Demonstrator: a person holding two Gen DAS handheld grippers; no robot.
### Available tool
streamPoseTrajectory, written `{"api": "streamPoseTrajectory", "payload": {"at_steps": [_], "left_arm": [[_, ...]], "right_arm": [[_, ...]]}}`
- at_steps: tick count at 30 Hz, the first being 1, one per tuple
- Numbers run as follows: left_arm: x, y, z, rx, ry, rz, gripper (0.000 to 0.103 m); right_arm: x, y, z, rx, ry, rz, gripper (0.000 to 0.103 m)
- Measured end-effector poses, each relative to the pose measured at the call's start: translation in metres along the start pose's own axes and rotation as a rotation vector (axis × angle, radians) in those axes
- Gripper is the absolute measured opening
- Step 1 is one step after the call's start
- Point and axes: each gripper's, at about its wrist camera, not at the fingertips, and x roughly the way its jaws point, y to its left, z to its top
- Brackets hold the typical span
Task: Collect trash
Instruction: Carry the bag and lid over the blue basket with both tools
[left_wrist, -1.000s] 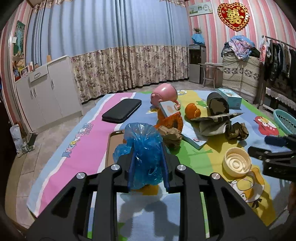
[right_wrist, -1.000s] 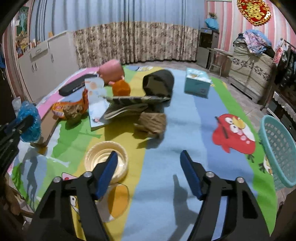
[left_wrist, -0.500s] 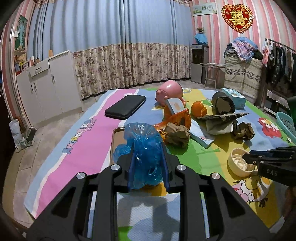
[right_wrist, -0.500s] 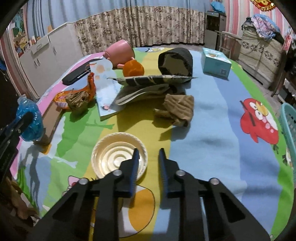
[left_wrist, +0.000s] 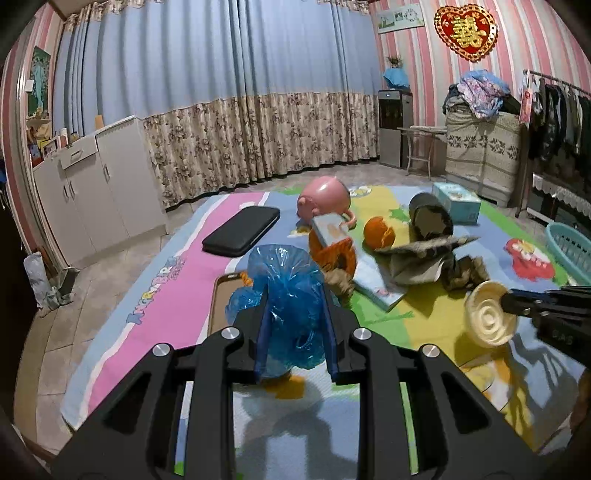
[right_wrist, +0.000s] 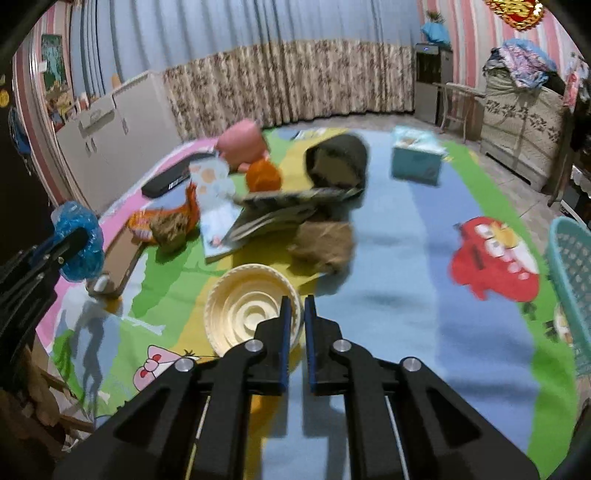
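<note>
My left gripper (left_wrist: 295, 317) is shut on a crumpled blue plastic bag (left_wrist: 286, 291) and holds it above the play mat; the bag also shows in the right wrist view (right_wrist: 79, 245). My right gripper (right_wrist: 297, 306) is shut on the rim of a cream ribbed paper bowl (right_wrist: 247, 312) and holds it tilted, lifted off the mat; the bowl also shows in the left wrist view (left_wrist: 487, 314). More trash lies on the mat: an orange snack wrapper (left_wrist: 334, 253), a brown crumpled paper (right_wrist: 325, 243), an orange peel (left_wrist: 378, 232).
A teal basket (right_wrist: 570, 284) stands at the right edge of the mat. A pink piggy bank (left_wrist: 325, 195), a black case (left_wrist: 242, 230), a book (right_wrist: 218, 221), a blue tissue box (right_wrist: 417, 157) and a dark hat (right_wrist: 338, 160) lie further back. White cabinets (left_wrist: 96, 188) stand left.
My right gripper closed on the rim of the cream bowl and lifted it off the mat, tilting it. My left gripper still holds the blue bag.
</note>
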Motion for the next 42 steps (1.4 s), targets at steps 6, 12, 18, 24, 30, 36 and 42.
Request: {"api": "streamPoseTrajectory", "payload": {"at_steps": [6, 12, 18, 24, 30, 36, 42], "left_arm": [[-0.008, -0.028, 0.021, 0.009, -0.029, -0.031, 0.022], [-0.013, -0.079, 0.05, 0.022, -0.071, -0.112, 0.022], [-0.018, -0.144, 0.079, 0.065, -0.121, -0.2, 0.022], [-0.022, -0.237, 0.107, 0.099, -0.141, -0.384, 0.022], [-0.012, -0.344, 0.107, 0.2, -0.108, -0.539, 0.022], [0.012, -0.422, 0.093, 0.265, -0.038, -0.604, 0.022], [0.038, -0.463, 0.08, 0.31, 0.017, -0.627, 0.022]], "right_arm": [[-0.047, -0.054, 0.017, 0.034, -0.09, -0.085, 0.007], [-0.087, -0.139, 0.037, 0.136, -0.16, -0.183, 0.007], [-0.112, -0.227, 0.039, 0.259, -0.217, -0.301, 0.008], [-0.121, -0.307, 0.03, 0.392, -0.238, -0.358, 0.008], [-0.104, -0.352, 0.01, 0.464, -0.198, -0.378, 0.008], [-0.106, -0.387, -0.018, 0.55, -0.174, -0.419, 0.007], [-0.108, -0.407, -0.029, 0.577, -0.166, -0.453, 0.007]]}}
